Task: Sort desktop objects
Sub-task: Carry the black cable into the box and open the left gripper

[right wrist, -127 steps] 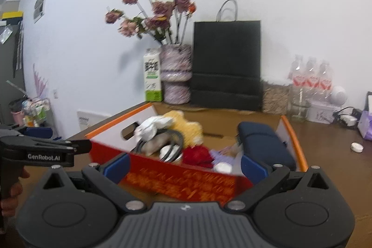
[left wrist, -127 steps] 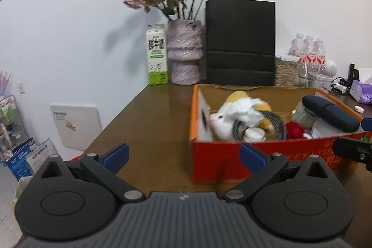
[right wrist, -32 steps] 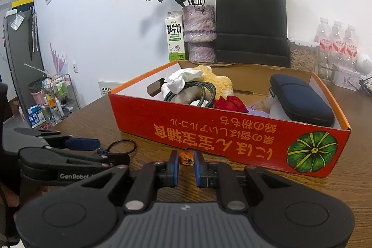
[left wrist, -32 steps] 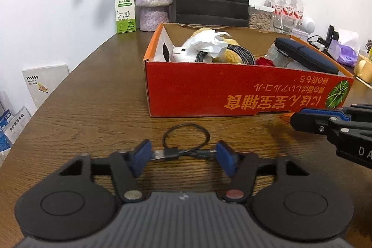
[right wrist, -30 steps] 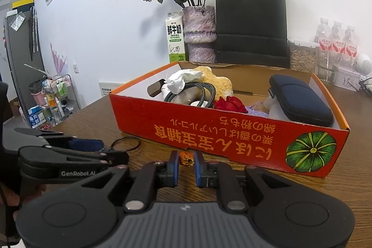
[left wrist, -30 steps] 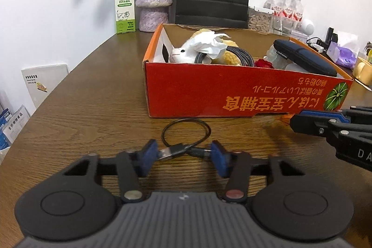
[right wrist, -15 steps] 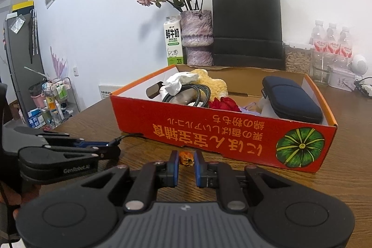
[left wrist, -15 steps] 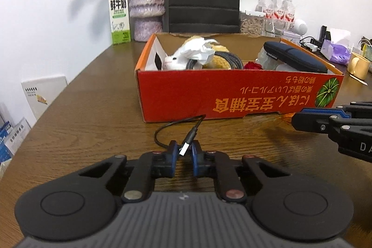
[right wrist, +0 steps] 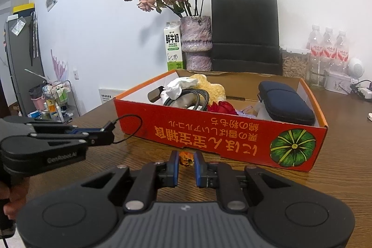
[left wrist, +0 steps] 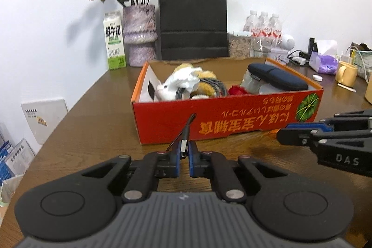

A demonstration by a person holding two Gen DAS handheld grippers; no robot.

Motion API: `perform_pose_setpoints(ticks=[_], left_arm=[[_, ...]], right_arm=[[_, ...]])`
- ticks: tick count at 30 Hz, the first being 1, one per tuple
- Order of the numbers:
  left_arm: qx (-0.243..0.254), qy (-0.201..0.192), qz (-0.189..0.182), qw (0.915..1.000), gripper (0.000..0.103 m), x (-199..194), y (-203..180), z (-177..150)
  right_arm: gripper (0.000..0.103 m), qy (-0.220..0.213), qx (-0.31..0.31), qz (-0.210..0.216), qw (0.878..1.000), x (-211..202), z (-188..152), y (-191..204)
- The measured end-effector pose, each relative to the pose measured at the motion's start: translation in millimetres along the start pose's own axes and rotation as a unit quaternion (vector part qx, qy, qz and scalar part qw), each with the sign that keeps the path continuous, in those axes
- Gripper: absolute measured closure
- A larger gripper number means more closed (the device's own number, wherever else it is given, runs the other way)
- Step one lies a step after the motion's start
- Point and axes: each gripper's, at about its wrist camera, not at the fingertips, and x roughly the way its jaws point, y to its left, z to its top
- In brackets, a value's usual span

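Brown wood-grain table (left wrist: 97, 122): work surface; everything to be sorted sits on it or goes into the box.

Open red cardboard box with printed lettering and a green pumpkin emblem (left wrist: 232, 122): at 12 o'clock from both my tongs, near wall toward me. I judge it is the collection bin. It already holds a dark blue zip case (right wrist: 286, 102) at its 3 o'clock end, a coiled grey braided hose (right wrist: 193, 97), a yellow plush toy (right wrist: 214, 87), a crumpled white tissue (right wrist: 176, 86) and a red fabric rose (right wrist: 223, 107), which suggests the sorting is well along.

Left tongs (left wrist: 183, 152): pressed together on the plug end of a short black looped charging cable (right wrist: 130, 127). Held by the stiff connector so the loop hangs free. In the right wrist view the loop hangs off the table, at 9 o'clock of the box's near corner. Next move, I judge: carry it over the near wall and let go inside.

Right tongs (right wrist: 186, 162): pinching a small orange dried-looking scrap (right wrist: 186, 158), low and close to the table, just short of the box's near wall at 12 o'clock. Whether the scrap is clear of the wood I cannot tell. It is light and crumbly-looking; a hard squeeze could break it.
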Motion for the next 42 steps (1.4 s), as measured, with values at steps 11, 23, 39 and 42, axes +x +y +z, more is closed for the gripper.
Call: perform_pose_setpoints(ticks=[11,23,39,42], left_arm=[[0.011,-0.076,-0.019,0.9969,0.096,-38.7,-10.5,29.5],[0.001,-0.132,-0.05,0.9899,0.096,-4.4,-22.4,76.8],[-0.013,-0.069,-0.037,0.9969,0.096,104.2,-14.7,73.8],[-0.003,-0.074,-0.031,0.9968,0.096,105.4,-16.9,70.1]], right_arm=[[0.09,-0.052,-0.016,-0.01,0.998,-29.3,20.2,-0.6],[0.09,-0.083,-0.014,-0.04,0.996,-10.6,63.3,-25.0],[0.09,-0.039,0.012,-0.034,0.999,81.5,75.3,-75.0],[0.09,-0.033,0.008,-0.04,0.999,85.4,69.8,-75.9]])
